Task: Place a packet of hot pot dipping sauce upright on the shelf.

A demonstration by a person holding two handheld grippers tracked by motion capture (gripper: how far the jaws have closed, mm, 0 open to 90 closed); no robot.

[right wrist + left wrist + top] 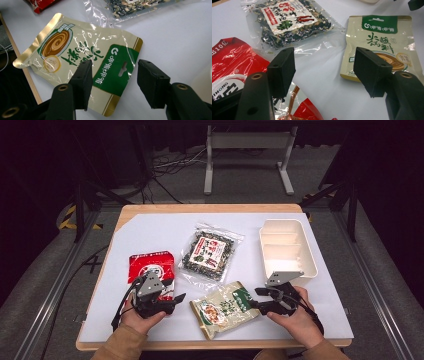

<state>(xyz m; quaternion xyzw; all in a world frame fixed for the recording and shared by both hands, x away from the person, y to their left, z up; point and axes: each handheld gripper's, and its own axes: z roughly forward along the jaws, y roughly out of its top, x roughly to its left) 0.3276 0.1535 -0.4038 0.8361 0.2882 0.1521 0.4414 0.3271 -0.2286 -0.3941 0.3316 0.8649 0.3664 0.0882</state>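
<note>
A beige snack pouch with a green header lies flat near the table's front edge, between my two hands. My right gripper is open, its jaws standing apart just over the pouch's green top end, and the pads do not press on it. My left gripper is open too, low over the right edge of a red packet, with bare white table between its jaws. The left gripper view has the beige pouch lying beyond its right jaw.
A clear bag of dark dried flakes with a red-and-white label lies at the middle. An empty white bin stands at the right, just behind my right hand. A white sheet covers the wooden table.
</note>
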